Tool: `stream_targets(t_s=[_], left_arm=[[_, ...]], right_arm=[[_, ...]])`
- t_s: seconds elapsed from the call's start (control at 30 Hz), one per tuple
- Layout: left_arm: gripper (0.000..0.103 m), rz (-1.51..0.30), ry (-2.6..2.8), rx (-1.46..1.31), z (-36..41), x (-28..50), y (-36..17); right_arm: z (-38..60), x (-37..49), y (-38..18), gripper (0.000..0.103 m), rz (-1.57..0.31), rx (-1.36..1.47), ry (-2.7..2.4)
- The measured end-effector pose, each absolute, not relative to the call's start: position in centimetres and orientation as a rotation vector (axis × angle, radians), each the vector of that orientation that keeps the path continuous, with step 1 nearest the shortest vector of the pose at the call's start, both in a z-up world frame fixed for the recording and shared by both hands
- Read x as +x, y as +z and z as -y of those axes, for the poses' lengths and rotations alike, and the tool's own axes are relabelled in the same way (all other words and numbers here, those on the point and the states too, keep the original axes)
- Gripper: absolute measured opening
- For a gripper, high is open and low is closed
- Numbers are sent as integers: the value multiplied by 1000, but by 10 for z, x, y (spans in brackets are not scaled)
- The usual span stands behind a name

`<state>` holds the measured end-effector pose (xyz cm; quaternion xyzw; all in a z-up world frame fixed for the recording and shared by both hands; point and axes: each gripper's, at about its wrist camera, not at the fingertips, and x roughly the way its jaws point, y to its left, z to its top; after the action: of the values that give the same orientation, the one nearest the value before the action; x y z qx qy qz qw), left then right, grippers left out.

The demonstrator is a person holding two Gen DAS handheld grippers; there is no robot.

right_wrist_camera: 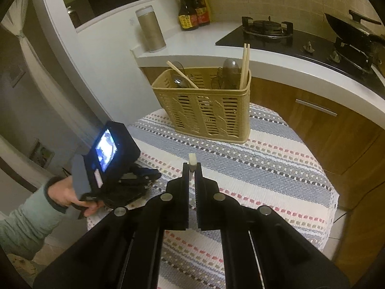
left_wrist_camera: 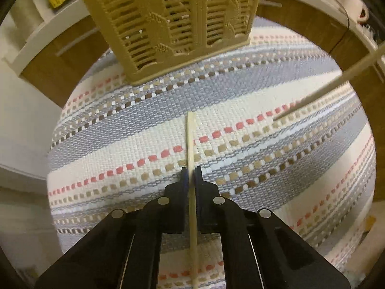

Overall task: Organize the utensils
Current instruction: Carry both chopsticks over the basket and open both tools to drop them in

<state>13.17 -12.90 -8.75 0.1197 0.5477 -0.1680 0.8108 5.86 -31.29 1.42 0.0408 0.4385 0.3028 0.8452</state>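
Observation:
A tan slotted utensil basket [right_wrist_camera: 207, 110] stands at the far side of the striped cloth [right_wrist_camera: 276, 168]; it also shows in the left wrist view [left_wrist_camera: 168, 24]. It holds chopsticks [right_wrist_camera: 245, 65] and spoons. My left gripper [left_wrist_camera: 191, 175] is shut on a pale wooden chopstick [left_wrist_camera: 191, 144] that points toward the basket, low over the cloth. My right gripper [right_wrist_camera: 192, 171] is shut on another chopstick [right_wrist_camera: 192, 160], seen end-on. That chopstick shows in the left wrist view [left_wrist_camera: 336, 82] as a slanted stick at the right.
A white counter [right_wrist_camera: 276, 72] with a gas hob [right_wrist_camera: 267, 29], a wok [right_wrist_camera: 353, 29], sauce bottles [right_wrist_camera: 192, 9] and a cylinder canister [right_wrist_camera: 150, 29] curves behind the table. Wooden cabinets [right_wrist_camera: 324, 120] lie below it. The left hand-held gripper unit [right_wrist_camera: 108, 159] is at the table's left edge.

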Motion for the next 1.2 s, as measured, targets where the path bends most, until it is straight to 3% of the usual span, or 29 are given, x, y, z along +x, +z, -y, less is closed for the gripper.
stream_targets(t_s=[0.4, 0.73, 0.87, 1.2], left_arm=[[3, -717, -473, 3, 99, 99, 48], [3, -332, -495, -194, 79, 134, 146], [3, -224, -495, -216, 93, 149, 157], [3, -153, -473, -250, 104, 185, 147]], right_arm=[[335, 40, 55, 3, -847, 110, 658], [336, 62, 107, 3, -731, 98, 636], [330, 88, 116, 3, -717, 98, 631], [318, 135, 123, 3, -721, 105, 617]])
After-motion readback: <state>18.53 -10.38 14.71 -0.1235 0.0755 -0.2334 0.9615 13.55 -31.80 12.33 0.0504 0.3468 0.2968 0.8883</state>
